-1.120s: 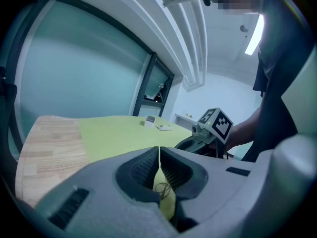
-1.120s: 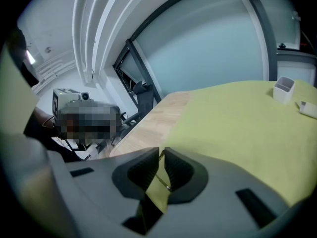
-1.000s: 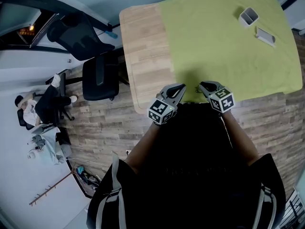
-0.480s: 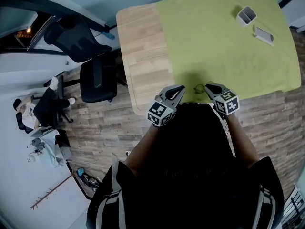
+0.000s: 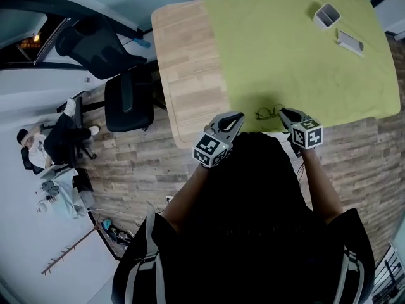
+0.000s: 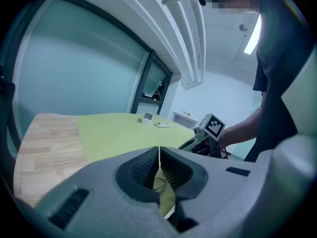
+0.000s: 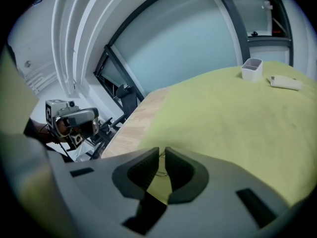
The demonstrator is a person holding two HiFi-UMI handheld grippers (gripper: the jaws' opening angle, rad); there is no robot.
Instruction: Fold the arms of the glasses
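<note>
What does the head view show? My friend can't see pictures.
Seen from above, a person in black holds a left gripper and a right gripper at the near edge of a table, either side of thin-framed glasses lying on a green cloth. A small white container and a flat white object sit near the far corner.

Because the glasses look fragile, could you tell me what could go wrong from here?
1. The thin-wire glasses lie near the cloth's front edge; a nudge from the right claw might slide them off.
2. The left claw is shut, so it may push the frame rather than grip it.
3. Such thin wire could bend under a hard pinch.
</note>
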